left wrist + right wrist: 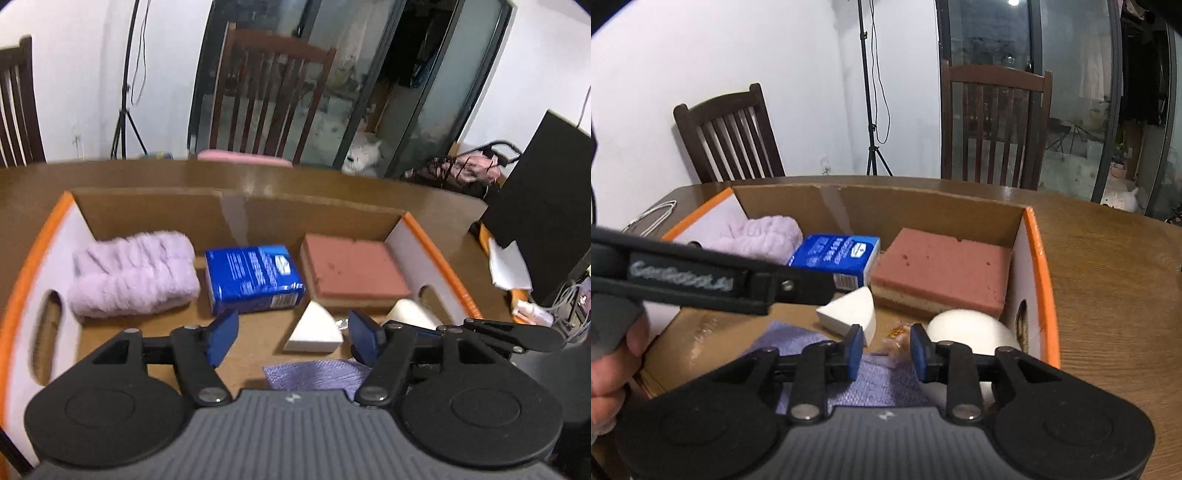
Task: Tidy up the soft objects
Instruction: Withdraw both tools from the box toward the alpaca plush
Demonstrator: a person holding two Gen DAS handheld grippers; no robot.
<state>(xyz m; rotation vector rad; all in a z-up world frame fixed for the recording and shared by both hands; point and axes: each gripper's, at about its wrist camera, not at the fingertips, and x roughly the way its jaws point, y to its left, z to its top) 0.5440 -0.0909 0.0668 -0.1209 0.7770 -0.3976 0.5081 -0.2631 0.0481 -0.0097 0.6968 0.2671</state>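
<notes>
A: Box (236,210) contents?
B: Towel (133,277) far left, blue pack (255,277) beside it, sponge (351,273) right, wedge (314,328) and cloth (314,374) nearer.
A: Tools?
B: Left tool (291,336) and right tool (882,349) both apart, empty, over box.

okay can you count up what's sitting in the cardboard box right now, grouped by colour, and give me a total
Purple: 2 – fluffy towel, flat cloth
Blue: 1 – tissue pack
Pink: 1 – sponge block
White: 2 – wedge sponge, rounded white piece
Total: 6, not counting a small crinkly scrap, too unclear to name.
</notes>
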